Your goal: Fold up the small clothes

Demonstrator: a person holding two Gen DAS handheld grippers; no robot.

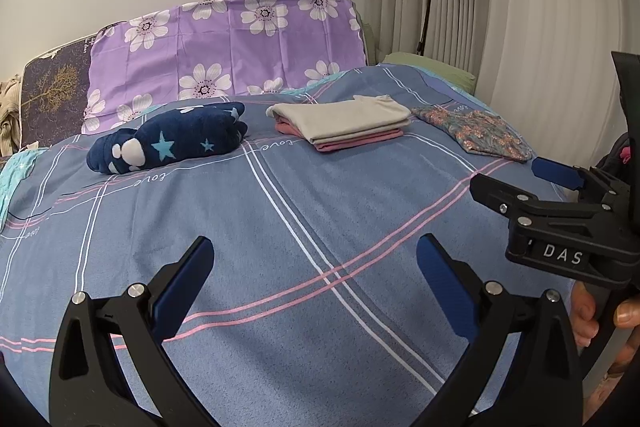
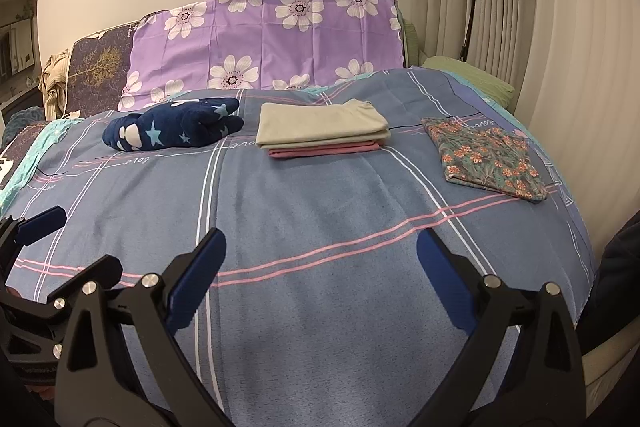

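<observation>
the likeliest slip from here is on the navy star-print fleece (image 2: 176,127), the 1 garment that looks bundled and not folded. it is thick and soft, so a pinch on a single layer could drag the whole lump across the bedspread (image 2: 320,247) rather than open it out, and a careless sweep toward 12 o'clock could knock the neat beige-and-pink stack (image 2: 322,133) lying just beside it at its 3 o'clock. the floral piece (image 2: 488,157) lies flat near the bed's right edge, at about 2 o'clock in the right wrist view, and a snag could pull it off the side.

the left gripper (image 1: 316,283) has its jaws spread wide, holds nothing and hangs over bare bedspread. the right gripper (image 2: 320,279) is likewise wide, holds nothing and touches no cloth. the 2 sit side by side at the near end of the bed, each showing at the edge of the other's view.

all 3 clothing items lie at the far half of the bed, well apart from both tools, in front of the purple flowered pillow (image 2: 264,39). the fleece sits at about 11 o'clock, the stack at 12.
</observation>
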